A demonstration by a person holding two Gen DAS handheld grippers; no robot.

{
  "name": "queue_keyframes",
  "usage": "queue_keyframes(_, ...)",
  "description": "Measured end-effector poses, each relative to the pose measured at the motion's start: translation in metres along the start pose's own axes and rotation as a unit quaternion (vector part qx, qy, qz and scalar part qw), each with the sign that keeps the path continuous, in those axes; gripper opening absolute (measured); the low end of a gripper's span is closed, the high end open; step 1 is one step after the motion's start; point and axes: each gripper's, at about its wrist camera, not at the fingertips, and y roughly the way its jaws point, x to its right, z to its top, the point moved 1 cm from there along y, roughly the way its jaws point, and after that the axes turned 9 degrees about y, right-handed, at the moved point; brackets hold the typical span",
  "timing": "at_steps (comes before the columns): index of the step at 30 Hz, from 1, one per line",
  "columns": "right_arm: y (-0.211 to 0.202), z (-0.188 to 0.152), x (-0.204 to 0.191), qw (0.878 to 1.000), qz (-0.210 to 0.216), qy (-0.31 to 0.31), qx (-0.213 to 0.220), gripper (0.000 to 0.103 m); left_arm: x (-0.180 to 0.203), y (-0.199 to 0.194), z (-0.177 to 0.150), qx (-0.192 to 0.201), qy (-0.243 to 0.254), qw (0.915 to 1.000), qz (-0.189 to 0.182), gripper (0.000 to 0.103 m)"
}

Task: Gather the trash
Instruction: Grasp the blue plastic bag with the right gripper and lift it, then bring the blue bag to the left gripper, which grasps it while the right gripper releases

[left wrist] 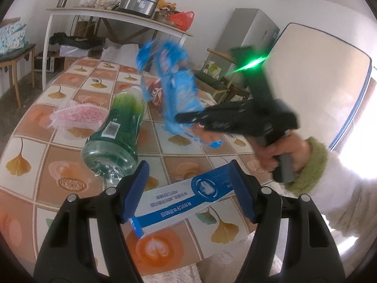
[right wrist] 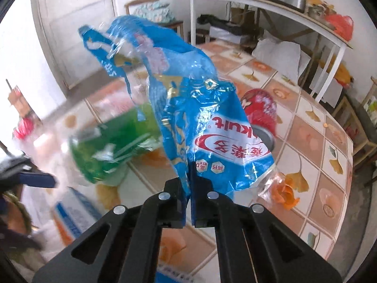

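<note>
Pick-up step: my right gripper [right wrist: 188, 184] is clenched on the crinkled blue plastic wrapper [right wrist: 188, 108] rising above its tips; my left gripper [left wrist: 188, 193], released, straddles a flat blue-and-white carton [left wrist: 183, 200], which I judge next

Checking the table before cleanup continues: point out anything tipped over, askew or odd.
The green bottle lies on its side on the tiled table, base toward the left gripper. A flattened blue-and-white box lies askew between that gripper's open jaws. The right gripper pinches a crumpled blue wrapper held in the air.
</note>
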Motion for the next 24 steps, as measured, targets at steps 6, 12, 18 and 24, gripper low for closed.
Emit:
queue_keyframes(6, -0.054, -0.005, 0.006, 0.996, 0.065, 0.052, 0.021, 0.003, 0.017, -0.002, -0.006, -0.002, 0.053, 0.9982, 0.027, 0.066)
queue_keyframes(12, -0.083, -0.029, 0.008, 0.977, 0.171, 0.128, -0.005, 0.003, 0.043, -0.019, -0.022, 0.006, 0.119, 0.9925, 0.029, 0.075)
queue_keyframes(18, -0.069, -0.069, 0.013, 0.939, 0.271, 0.201, -0.07, 0.003, 0.057, -0.026, -0.027, 0.006, 0.16, 0.9868, 0.025, 0.075)
queue_keyframes(24, -0.047, -0.094, 0.016, 0.908, 0.314, 0.24, -0.134, 0.003, 0.061, -0.028, -0.028, 0.013, 0.178, 0.9834, 0.035, 0.075)
